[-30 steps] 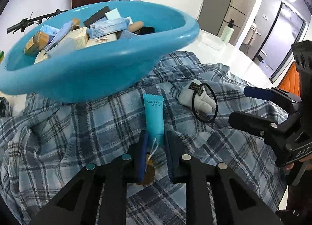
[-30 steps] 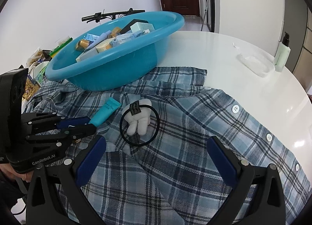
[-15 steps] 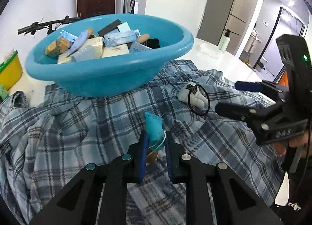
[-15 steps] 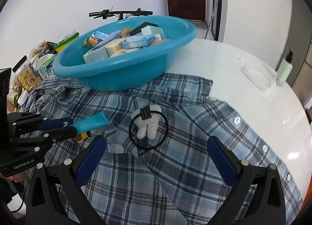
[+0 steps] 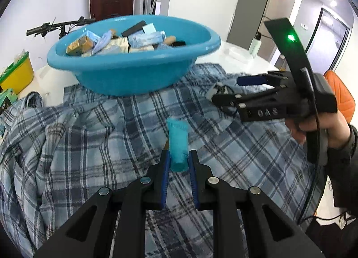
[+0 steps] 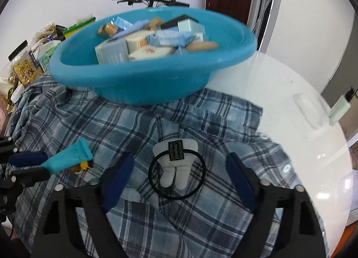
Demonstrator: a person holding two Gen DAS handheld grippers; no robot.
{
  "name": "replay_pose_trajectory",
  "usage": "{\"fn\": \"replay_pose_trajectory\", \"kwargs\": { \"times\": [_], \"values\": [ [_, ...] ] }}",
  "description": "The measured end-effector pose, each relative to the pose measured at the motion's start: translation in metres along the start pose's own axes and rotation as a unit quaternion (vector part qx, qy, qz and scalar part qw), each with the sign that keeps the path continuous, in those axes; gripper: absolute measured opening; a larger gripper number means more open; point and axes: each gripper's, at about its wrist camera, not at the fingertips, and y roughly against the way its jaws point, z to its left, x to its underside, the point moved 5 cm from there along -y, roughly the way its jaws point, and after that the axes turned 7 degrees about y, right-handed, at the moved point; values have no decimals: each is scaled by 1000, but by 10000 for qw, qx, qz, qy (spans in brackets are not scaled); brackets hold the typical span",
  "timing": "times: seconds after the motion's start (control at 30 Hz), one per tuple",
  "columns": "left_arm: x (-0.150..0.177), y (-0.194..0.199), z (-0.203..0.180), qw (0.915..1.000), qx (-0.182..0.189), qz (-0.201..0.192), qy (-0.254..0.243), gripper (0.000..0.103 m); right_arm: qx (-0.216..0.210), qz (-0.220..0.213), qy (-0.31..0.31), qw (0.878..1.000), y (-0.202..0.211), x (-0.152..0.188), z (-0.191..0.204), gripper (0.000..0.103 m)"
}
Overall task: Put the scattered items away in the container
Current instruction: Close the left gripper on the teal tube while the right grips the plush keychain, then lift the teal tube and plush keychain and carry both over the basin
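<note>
My left gripper point(image 5: 177, 159) is shut on a small teal tube point(image 5: 177, 141), lifted off the plaid shirt point(image 5: 94, 137); the tube point(image 6: 67, 159) also shows at the left of the right wrist view, between the left gripper's fingers point(image 6: 28, 159). The blue basin point(image 5: 134, 68), holding several boxes and packets, stands beyond it. My right gripper point(image 6: 179, 164) hangs over a white tooth-shaped plush with a black hair tie point(image 6: 176, 166); its jaws are closing, the plush lies between them and the pads do not touch it.
The plaid shirt point(image 6: 201, 213) covers the near part of a white round table point(image 6: 279, 83). A clear soap dish point(image 6: 308, 110) and a pump bottle point(image 6: 339, 110) stand at the right. Jars and snack packs point(image 6: 26, 68) crowd the left. A hand point(image 5: 322, 128) holds the right gripper.
The left gripper has lifted the teal tube off the shirt and drawn back from the basin. The right gripper has moved over the plush and its jaws have narrowed.
</note>
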Motion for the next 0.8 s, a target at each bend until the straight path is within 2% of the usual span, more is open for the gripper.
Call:
{"fn": "replay_pose_trajectory", "kwargs": {
  "times": [0.1,0.17,0.2,0.23,0.27,0.37,0.43,0.53,0.63,0.8],
  "values": [
    [6,-10,1,9999,-87,134,-56,18,-39,164,-54,9998,-14,6,-2,76],
    [8,-17,1,9997,-131,176,-78,19,-108,240,-99,9996,-20,9,-3,62],
    [8,-20,2,9997,-124,192,-83,19,-105,199,-117,9997,-20,10,-4,58],
    [7,-22,2,9997,-109,205,-79,19,-119,160,-106,9997,-18,9,-4,42],
    [6,-26,2,9997,-92,242,-51,20,-203,169,-105,9996,-17,9,-4,33],
    [5,-36,5,9993,-103,368,24,20,-176,123,-44,9998,-13,9,-4,28],
    [3,-37,5,9994,-112,336,16,27,-135,107,-13,9999,-11,10,-5,28],
    [1,-37,4,9995,-83,313,42,27,-163,41,-85,9998,-7,13,-6,27],
    [0,-30,4,9997,-2,223,103,22,-151,-58,-135,9998,2,11,-11,27],
    [-1,-18,7,9998,-109,40,190,22,-55,-250,-217,9994,17,7,-13,27]
  ]
}}
